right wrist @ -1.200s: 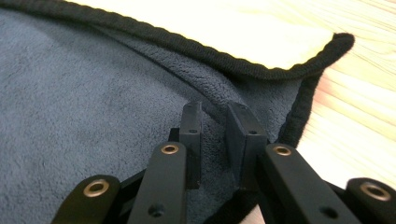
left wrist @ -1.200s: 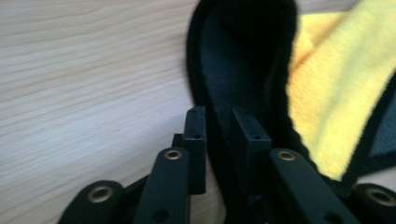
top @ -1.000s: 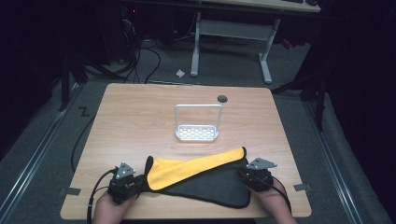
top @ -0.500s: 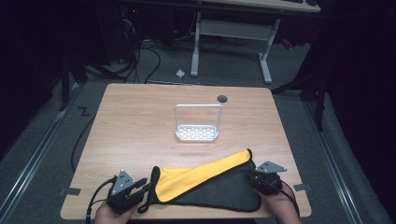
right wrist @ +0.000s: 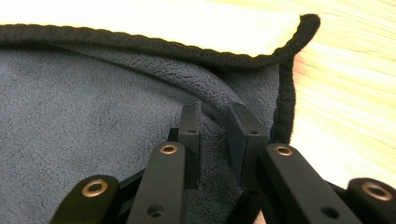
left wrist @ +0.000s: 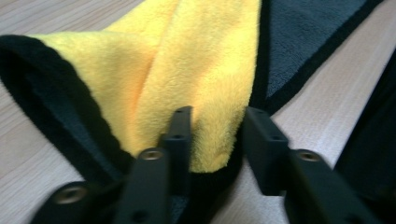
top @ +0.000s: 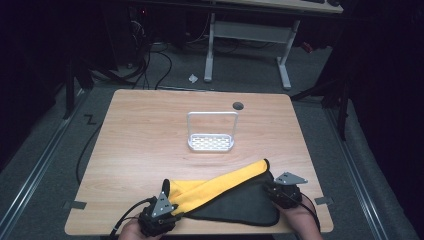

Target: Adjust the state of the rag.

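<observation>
Both grippers sat at the table's (top: 140, 150) near edge, left gripper (top: 165, 207) and right gripper (top: 277, 192) at opposite ends of the cloth (top: 225, 195). Left gripper view: jaws parted, just opened, yellow fold (left wrist: 201, 93) between them, unpinched. Right gripper view: jaws clenched on a grey ridge (right wrist: 212, 109). A rack (top: 211, 132) stood farther off.

The yellow-and-grey towel (left wrist: 196, 70) is running off the left gripper view's top edge, its near end blurring behind the black jaws.
</observation>
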`<state>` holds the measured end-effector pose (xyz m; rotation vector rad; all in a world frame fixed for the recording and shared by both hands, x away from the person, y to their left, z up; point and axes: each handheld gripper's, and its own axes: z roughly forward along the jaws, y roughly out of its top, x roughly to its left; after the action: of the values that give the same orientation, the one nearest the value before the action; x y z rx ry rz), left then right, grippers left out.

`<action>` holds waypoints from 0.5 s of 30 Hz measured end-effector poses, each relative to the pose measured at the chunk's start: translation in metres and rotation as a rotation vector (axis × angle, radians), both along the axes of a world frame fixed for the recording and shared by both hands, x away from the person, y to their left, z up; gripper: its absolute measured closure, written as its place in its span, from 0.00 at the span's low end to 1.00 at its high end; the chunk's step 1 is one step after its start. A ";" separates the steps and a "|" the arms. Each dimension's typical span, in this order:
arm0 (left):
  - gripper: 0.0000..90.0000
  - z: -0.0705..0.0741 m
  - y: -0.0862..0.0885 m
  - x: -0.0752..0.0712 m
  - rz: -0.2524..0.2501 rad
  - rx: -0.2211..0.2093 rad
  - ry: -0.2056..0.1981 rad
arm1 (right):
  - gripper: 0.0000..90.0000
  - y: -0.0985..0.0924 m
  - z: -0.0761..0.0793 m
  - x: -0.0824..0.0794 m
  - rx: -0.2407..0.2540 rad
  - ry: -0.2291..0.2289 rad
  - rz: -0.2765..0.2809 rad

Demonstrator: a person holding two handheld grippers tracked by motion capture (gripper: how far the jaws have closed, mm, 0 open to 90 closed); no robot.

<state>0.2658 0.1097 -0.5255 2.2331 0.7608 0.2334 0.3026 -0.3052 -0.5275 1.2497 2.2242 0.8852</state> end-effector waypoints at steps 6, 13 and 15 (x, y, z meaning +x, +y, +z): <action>0.87 0.014 0.009 0.001 -0.031 -0.101 0.064 | 0.85 0.000 0.000 0.000 -0.002 0.001 -0.002; 0.93 0.053 0.019 0.016 0.016 -0.189 0.016 | 0.85 0.000 0.000 0.001 0.001 0.003 0.005; 0.93 0.058 0.020 0.023 0.025 -0.191 0.011 | 0.85 0.000 0.000 0.001 0.003 0.002 0.006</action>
<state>0.2886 0.1294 -0.4674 2.0470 0.7836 0.1535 0.3038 -0.3051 -0.5276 1.2468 2.2301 0.8901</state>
